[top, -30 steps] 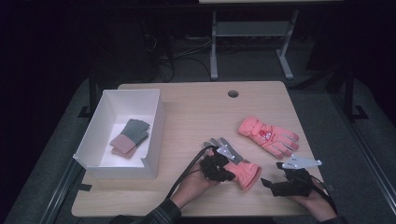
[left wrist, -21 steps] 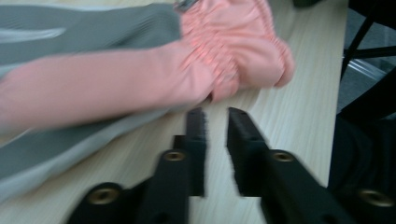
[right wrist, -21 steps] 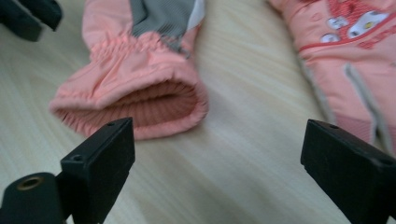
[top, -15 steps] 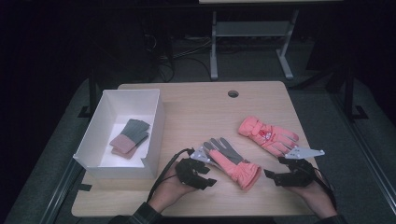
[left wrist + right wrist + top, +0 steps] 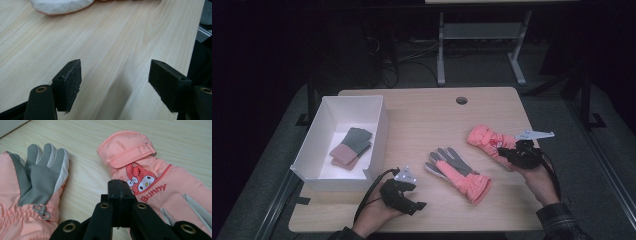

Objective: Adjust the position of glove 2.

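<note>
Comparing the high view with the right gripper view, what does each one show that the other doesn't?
High view: a white box holding a small grey-and-pink pair, plus the table's round hole. Right gripper view: the bunny picture and wrist strap on the bunny glove, and the right gripper with jaws shut. Both: that glove and the palm-up glove on the wooden table.

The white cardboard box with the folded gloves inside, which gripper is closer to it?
Left. The left gripper sits just off the near right corner of the white cardboard box, jaws open over bare wood. The right gripper is across the table, at the pink bunny glove.
</note>
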A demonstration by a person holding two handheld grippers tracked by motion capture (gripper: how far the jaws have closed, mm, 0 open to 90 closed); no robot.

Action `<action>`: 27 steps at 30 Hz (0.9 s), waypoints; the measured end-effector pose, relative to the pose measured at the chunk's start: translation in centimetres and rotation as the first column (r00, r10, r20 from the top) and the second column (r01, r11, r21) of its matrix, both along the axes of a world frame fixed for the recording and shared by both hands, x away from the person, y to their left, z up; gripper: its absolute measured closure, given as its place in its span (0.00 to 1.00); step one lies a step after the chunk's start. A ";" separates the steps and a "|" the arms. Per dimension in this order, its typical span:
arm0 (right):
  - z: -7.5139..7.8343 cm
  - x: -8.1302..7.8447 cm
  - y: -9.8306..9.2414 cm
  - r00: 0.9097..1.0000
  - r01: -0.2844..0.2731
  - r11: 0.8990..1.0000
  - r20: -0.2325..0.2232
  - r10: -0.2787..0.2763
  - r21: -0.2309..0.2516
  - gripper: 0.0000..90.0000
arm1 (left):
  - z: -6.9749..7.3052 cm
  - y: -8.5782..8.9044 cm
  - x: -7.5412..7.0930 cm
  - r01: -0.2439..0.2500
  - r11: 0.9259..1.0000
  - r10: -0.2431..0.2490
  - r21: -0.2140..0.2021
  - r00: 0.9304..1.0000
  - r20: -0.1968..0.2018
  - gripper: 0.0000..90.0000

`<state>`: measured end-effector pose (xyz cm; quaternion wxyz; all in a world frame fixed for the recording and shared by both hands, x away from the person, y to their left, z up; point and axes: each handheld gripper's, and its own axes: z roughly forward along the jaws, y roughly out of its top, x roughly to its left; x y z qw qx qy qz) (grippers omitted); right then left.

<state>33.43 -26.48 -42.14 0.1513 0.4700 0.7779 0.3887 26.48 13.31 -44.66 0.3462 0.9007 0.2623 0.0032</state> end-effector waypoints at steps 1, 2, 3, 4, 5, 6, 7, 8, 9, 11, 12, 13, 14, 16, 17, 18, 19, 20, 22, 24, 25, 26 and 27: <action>-0.1 0.0 0.0 1.000 -0.001 1.000 -0.015 0.001 -0.007 1.00 | 0.0 0.0 0.0 0.004 1.000 -0.004 0.005 1.000 0.007 0.29; -0.3 0.0 0.0 1.000 -0.010 1.000 -0.018 0.010 -0.015 1.00 | 0.0 0.0 0.1 0.006 1.000 -0.006 0.008 1.000 0.012 0.29; -0.5 -0.2 -0.1 1.000 -0.015 1.000 -0.028 0.014 -0.017 1.00 | 0.0 0.0 0.1 0.004 1.000 -0.004 0.009 1.000 0.014 0.29; -0.8 -0.2 -0.2 0.999 -0.021 0.999 -0.033 0.020 -0.024 1.00 | 0.0 0.0 0.1 0.002 1.000 -0.002 0.010 1.000 0.013 0.28; -1.1 -0.3 -0.2 0.999 -0.025 0.999 -0.042 0.024 -0.029 1.00 | -0.1 0.0 0.1 0.002 1.000 -0.002 0.012 1.000 0.012 0.28; -1.4 -0.4 -0.3 0.998 -0.028 0.999 -0.057 0.026 -0.039 1.00 | -0.1 0.0 0.1 -0.002 1.000 0.002 0.009 1.000 0.011 0.28; -1.6 -0.4 -0.4 0.997 -0.034 0.998 -0.066 0.031 -0.044 1.00 | -0.2 0.0 0.1 -0.003 1.000 0.003 0.007 1.000 0.012 0.28; -1.9 -0.4 -0.6 0.996 -0.038 0.998 -0.080 0.034 -0.047 1.00 | -0.2 0.0 0.1 -0.003 1.000 0.003 0.007 1.000 0.014 0.28; -2.2 -0.5 -0.7 0.996 -0.039 0.998 -0.086 0.035 -0.052 1.00 | -0.2 0.0 0.1 -0.003 1.000 0.003 0.006 1.000 0.015 0.28; -2.6 -0.5 -1.1 0.994 -0.037 0.997 -0.105 0.030 -0.066 1.00 | -0.2 -0.1 0.1 -0.004 1.000 0.004 0.009 1.000 0.016 0.28; -2.8 -0.5 -1.3 0.994 -0.031 0.997 -0.111 0.023 -0.074 1.00 | -0.2 -0.1 0.1 -0.004 1.000 0.003 0.014 1.000 0.016 0.28; -2.9 -0.4 -1.5 0.994 -0.031 0.996 -0.106 0.022 -0.082 1.00 | -0.3 -0.1 0.1 -0.005 1.000 0.005 0.014 1.000 0.013 0.28; -2.9 -0.4 -1.7 0.994 -0.025 0.997 -0.111 0.016 -0.078 1.00 | -0.3 -0.1 0.2 0.001 1.000 -0.002 0.022 1.000 0.014 0.28; -2.9 -0.1 -2.1 0.995 -0.014 0.996 -0.103 0.004 -0.092 1.00 | -0.4 -0.1 0.2 0.003 1.000 -0.003 0.021 1.000 0.013 0.28; -2.9 0.0 -2.2 0.995 -0.006 0.996 -0.098 -0.003 -0.094 1.00 | -0.4 -0.1 0.2 0.002 1.000 -0.002 0.021 1.000 0.013 0.28; -2.9 0.2 -2.3 0.996 0.001 0.995 -0.089 -0.010 -0.104 1.00 | -0.4 -0.2 0.1 0.001 1.000 -0.002 0.023 1.000 0.011 0.28; -2.9 0.4 -2.4 0.996 0.008 0.993 -0.083 -0.018 -0.116 1.00 | -0.4 -0.2 0.1 0.002 1.000 -0.003 0.023 1.000 0.012 0.28; -2.8 0.6 -2.6 0.996 0.016 0.992 -0.082 -0.026 -0.125 1.00 | -0.4 -0.2 0.1 0.003 1.000 -0.004 0.026 1.000 0.013 0.28; -2.8 1.1 -2.8 0.996 0.035 0.990 -0.077 -0.045 -0.133 1.00 | -0.4 -0.1 0.1 0.006 1.000 -0.007 0.027 1.000 0.015 0.28; -2.8 1.8 -3.2 0.995 0.053 0.989 -0.075 -0.064 -0.137 1.00 | -0.4 -0.2 0.2 0.002 1.000 -0.002 0.024 1.000 0.013 0.28; -2.9 2.2 -3.5 0.995 0.066 0.989 -0.066 -0.076 -0.134 1.00 | -0.4 -0.2 0.2 -0.003 1.000 0.003 0.020 1.000 0.011 0.28; -3.0 2.7 -3.7 0.993 0.076 0.988 -0.075 -0.086 -0.133 1.00 | -0.4 -0.2 0.2 -0.002 1.000 0.002 0.022 1.000 0.010 0.28; -3.0 3.1 -3.9 0.992 0.083 0.988 -0.079 -0.094 -0.131 1.00 | -0.4 -0.3 0.2 -0.001 1.000 0.001 0.023 1.000 0.010 0.28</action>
